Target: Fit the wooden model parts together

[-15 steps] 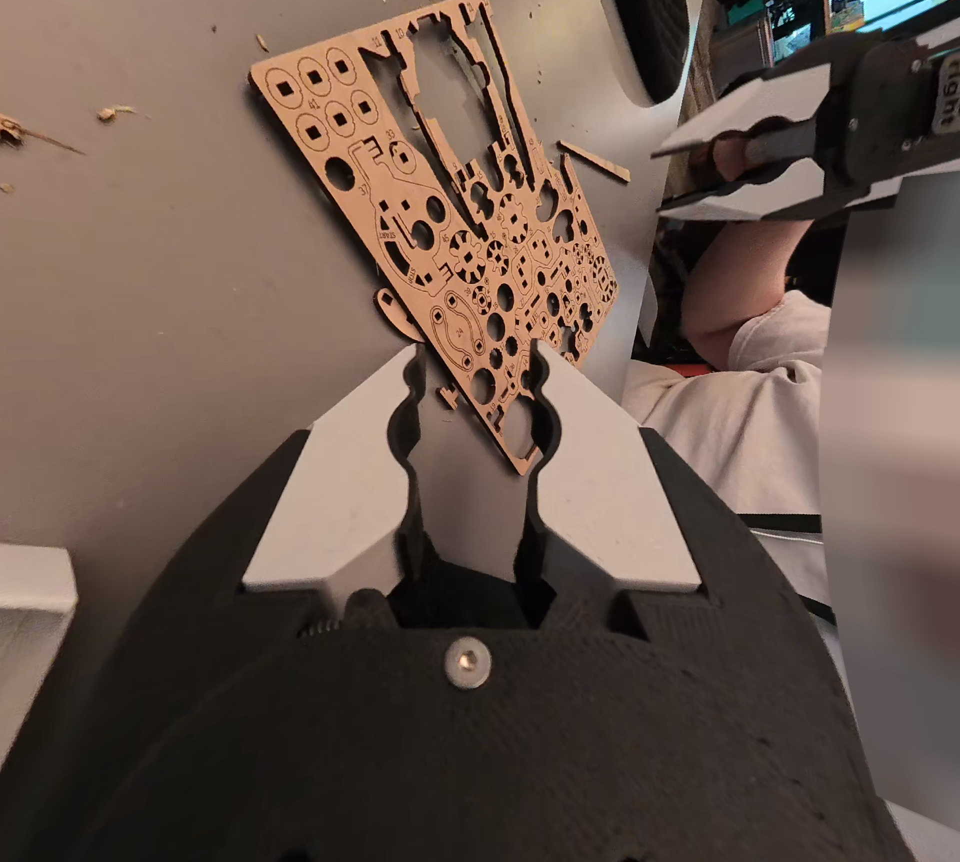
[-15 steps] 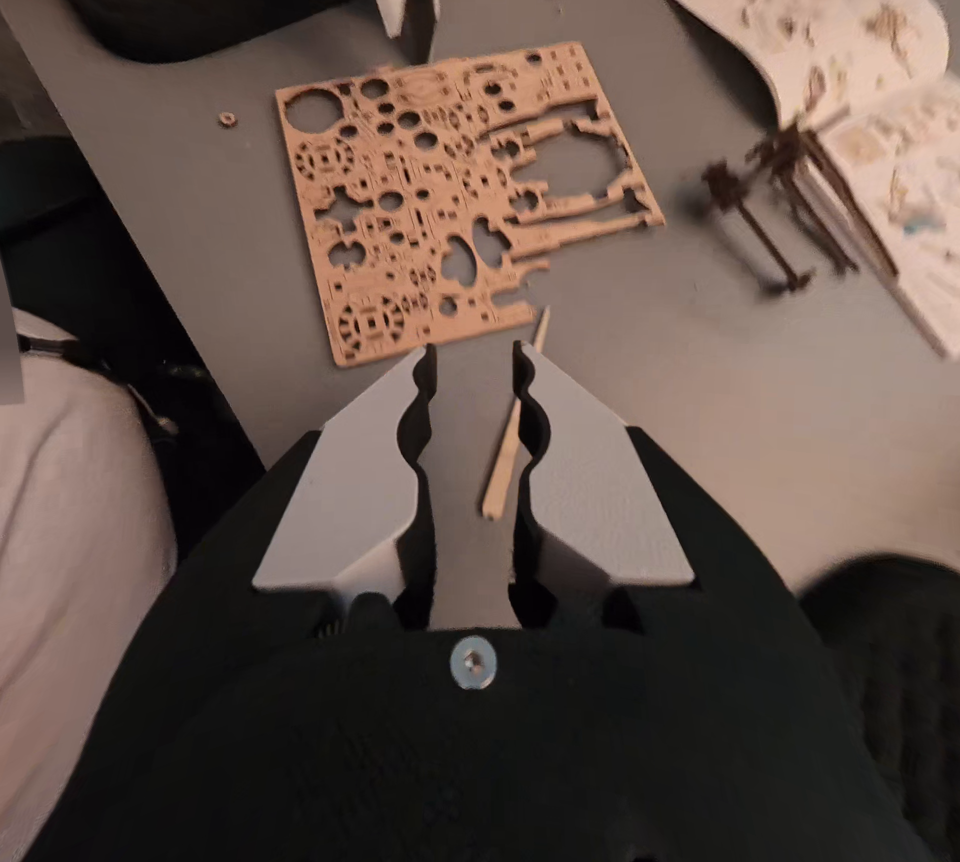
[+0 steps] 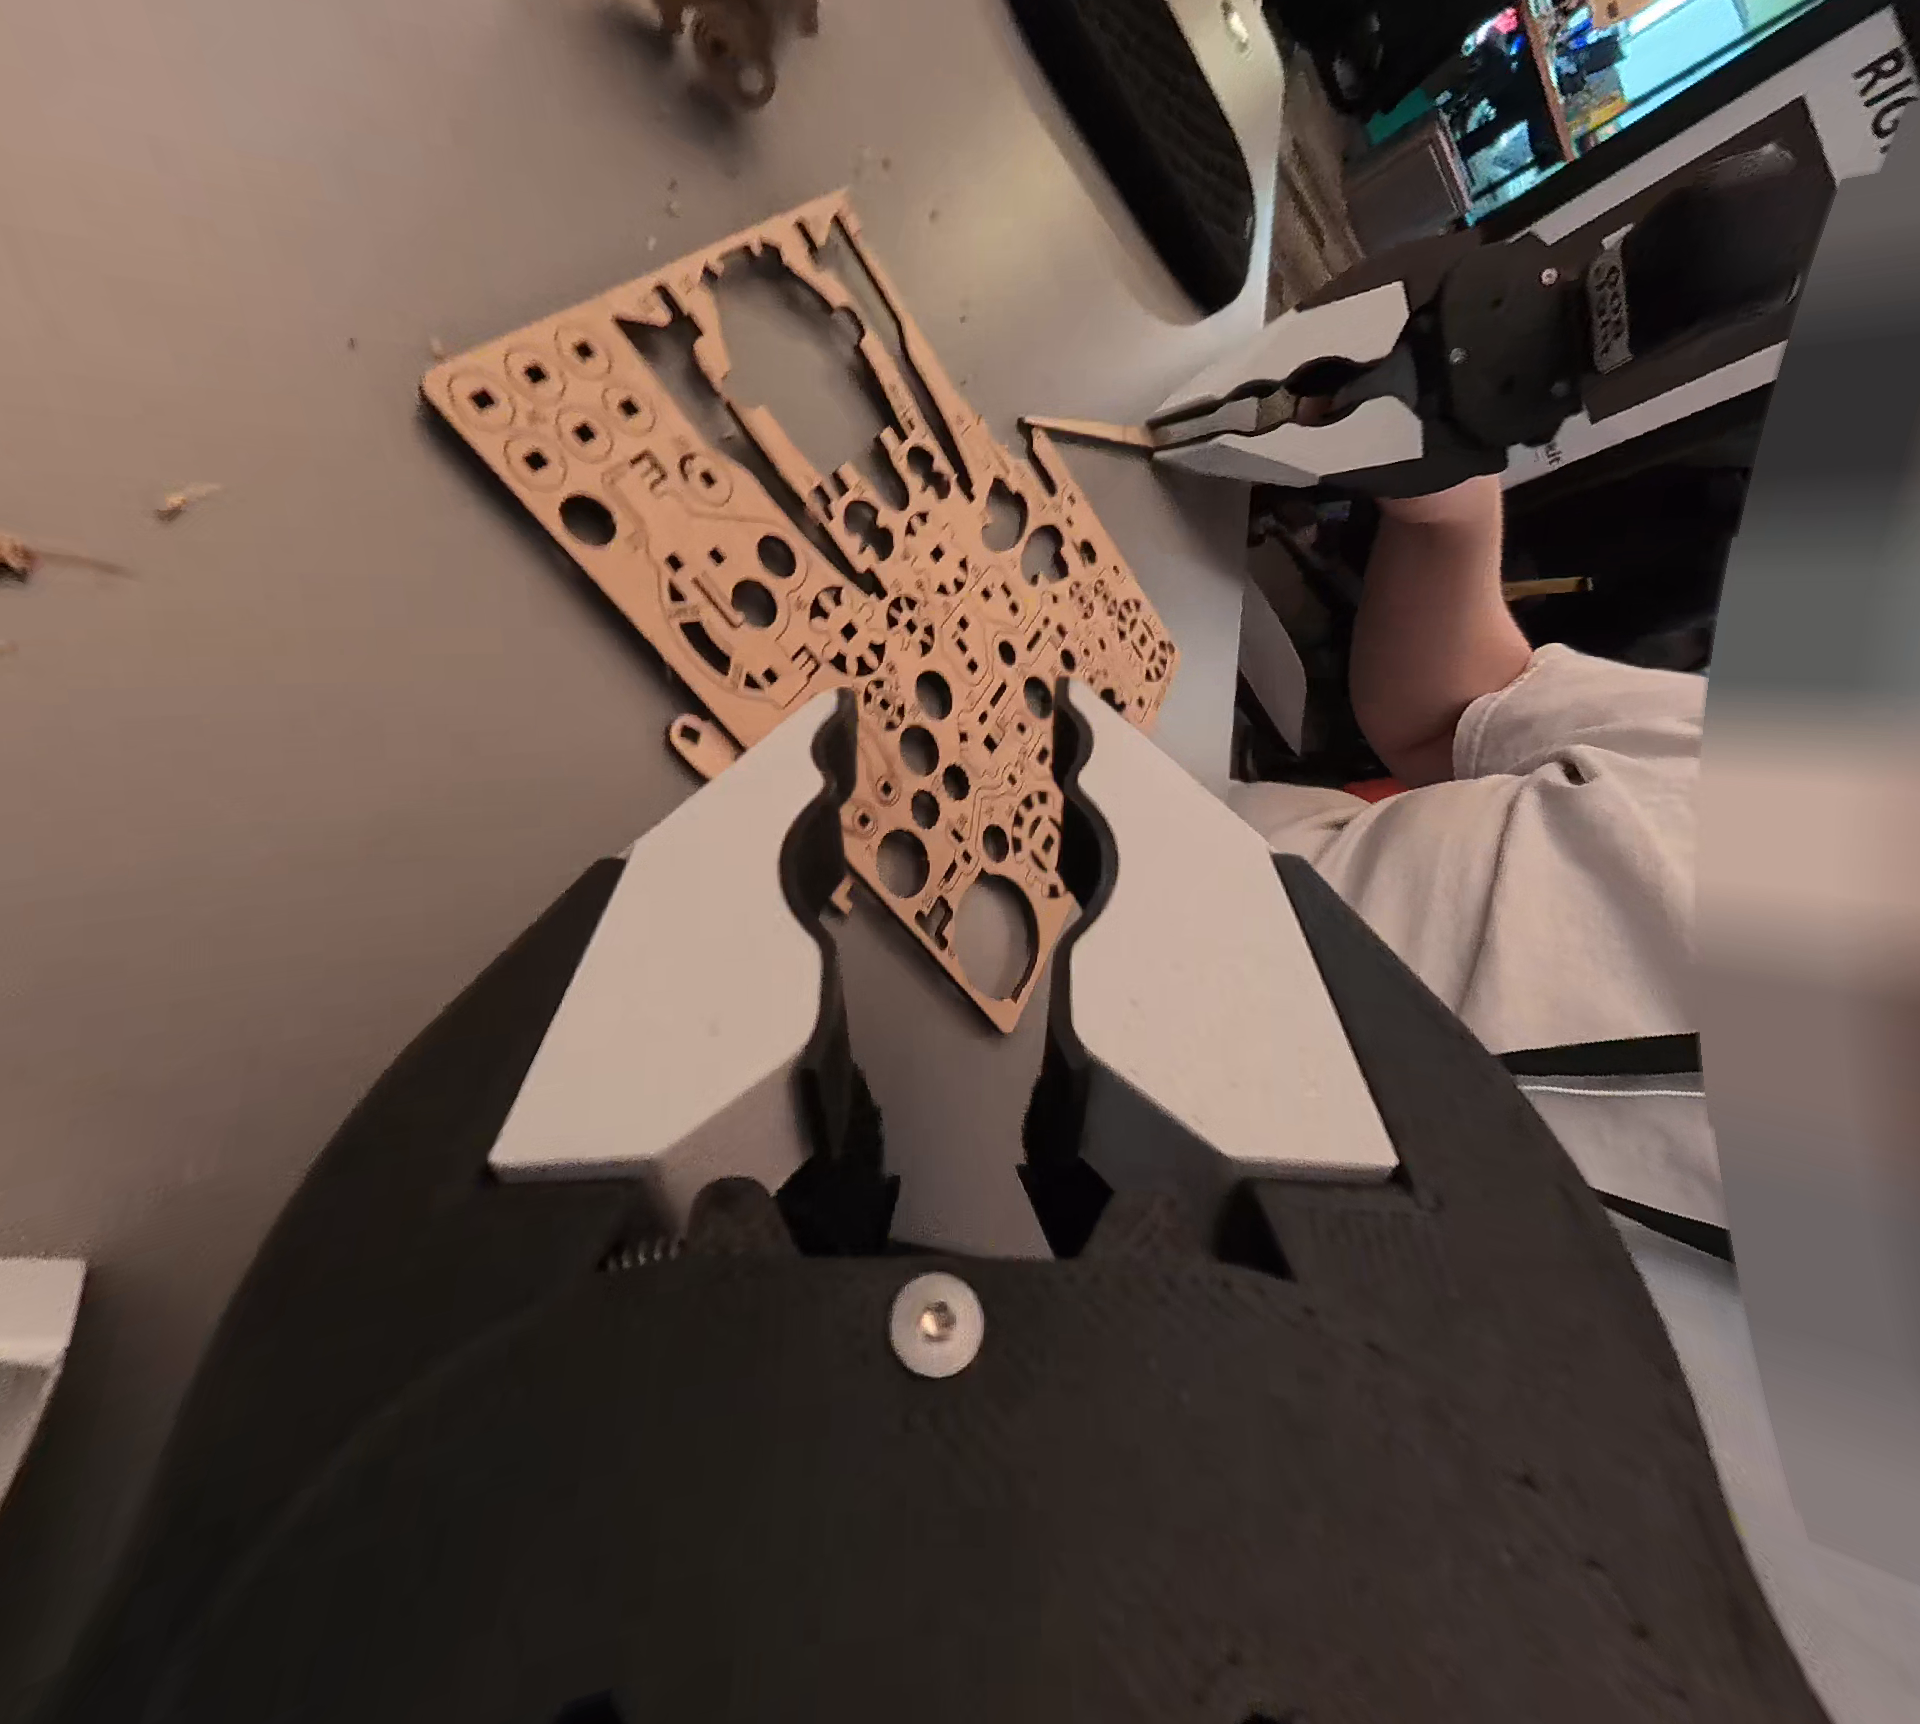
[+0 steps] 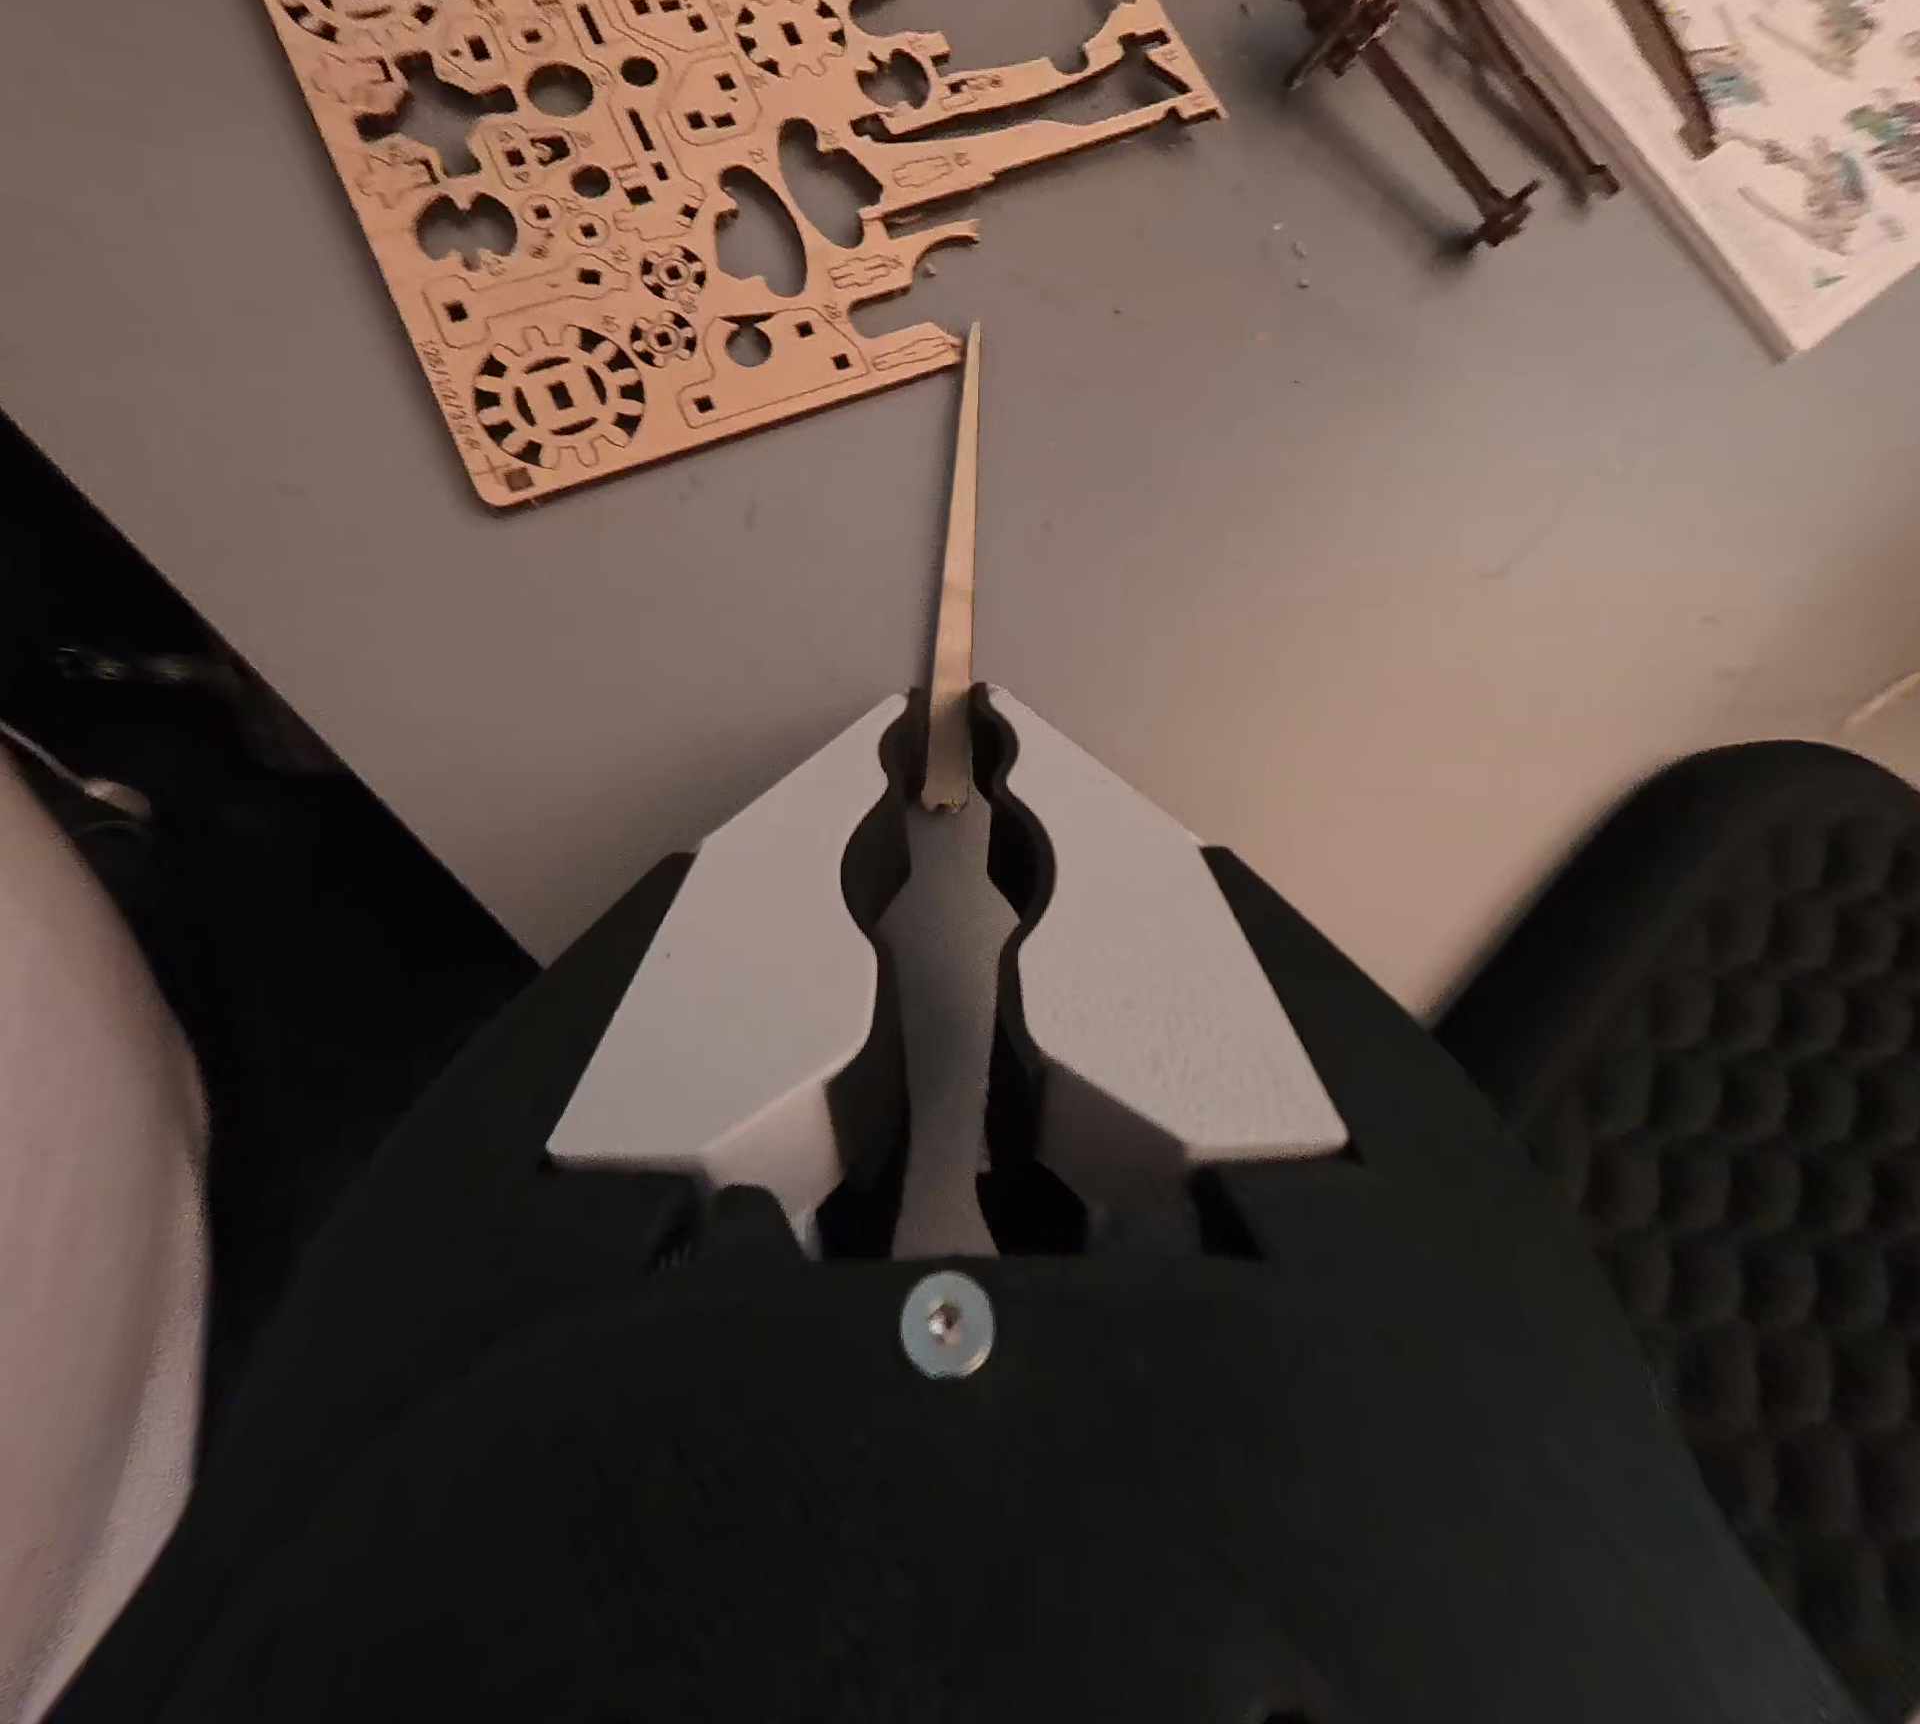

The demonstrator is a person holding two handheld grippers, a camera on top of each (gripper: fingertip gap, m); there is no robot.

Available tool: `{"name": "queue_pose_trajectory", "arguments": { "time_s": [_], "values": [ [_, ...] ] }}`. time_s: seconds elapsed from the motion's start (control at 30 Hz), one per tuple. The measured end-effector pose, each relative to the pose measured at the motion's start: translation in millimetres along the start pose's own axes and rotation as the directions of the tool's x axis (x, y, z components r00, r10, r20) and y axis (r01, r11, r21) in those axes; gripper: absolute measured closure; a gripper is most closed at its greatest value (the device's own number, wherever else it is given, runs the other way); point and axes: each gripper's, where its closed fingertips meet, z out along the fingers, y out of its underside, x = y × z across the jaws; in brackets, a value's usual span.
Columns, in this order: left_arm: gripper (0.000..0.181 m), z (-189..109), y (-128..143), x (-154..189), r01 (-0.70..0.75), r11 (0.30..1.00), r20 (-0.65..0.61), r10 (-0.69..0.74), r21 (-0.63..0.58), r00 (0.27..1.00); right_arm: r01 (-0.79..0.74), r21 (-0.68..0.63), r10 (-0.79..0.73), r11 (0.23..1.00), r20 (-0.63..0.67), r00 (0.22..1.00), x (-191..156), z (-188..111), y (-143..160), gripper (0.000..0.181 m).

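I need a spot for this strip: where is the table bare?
Bare grey table lies right of the wooden strip, between the parts sheet, the booklet and the black cushion. Left of the sheet it is mostly clear apart from scraps. It is crowded near the half-built model.

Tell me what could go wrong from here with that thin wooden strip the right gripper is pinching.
1. The right gripper pinches only the near end of the thin wooden strip, so it could pivot or slip.
2. The strip's far tip sits at the corner of the wooden parts sheet; lifting may snag and drag the sheet.
3. The left gripper is open over the sheet, not holding it down.
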Motion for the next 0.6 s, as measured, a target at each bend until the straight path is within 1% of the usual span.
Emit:
{"name": "queue_pose_trajectory", "arguments": {
  "time_s": [0.1,0.17,0.23,0.33,0.4,0.47,0.6],
  "values": [
    [0.144,1,-8,13,-0.104,0.994,-0.02,0.105,0.038,0.994,0.048,0.054,-0.046,0.997,-0.028,0.999,0,-10,-11,0.175],
    [0.142,6,-10,29,-0.165,0.984,-0.074,0.169,0.062,0.983,0.087,0.083,-0.082,0.993,-0.064,0.995,2,-20,-21,0.175],
    [0.141,13,-7,45,-0.201,0.977,-0.139,0.208,0.067,0.968,0.141,0.113,-0.133,0.984,-0.072,0.989,-3,-30,-35,0.175],
    [0.136,25,2,64,-0.254,0.966,-0.221,0.257,0.042,0.941,0.243,0.203,-0.245,0.949,-0.013,0.969,-29,-38,-62,0.175],
    [0.13,32,9,71,-0.286,0.958,-0.249,0.282,0.021,0.927,0.314,0.217,-0.325,0.924,0.017,0.946,-44,-37,-71,0.175],
    [0.13,38,15,78,-0.315,0.949,-0.278,0.305,0.009,0.911,0.353,0.216,-0.368,0.91,0.034,0.929,-53,-34,-77,0.175],
    [0.134,43,22,83,-0.441,0.898,-0.243,0.428,0.001,0.871,0.351,0.241,-0.381,0.905,0.087,0.921,-64,-32,-85,0.175]
  ]
}}
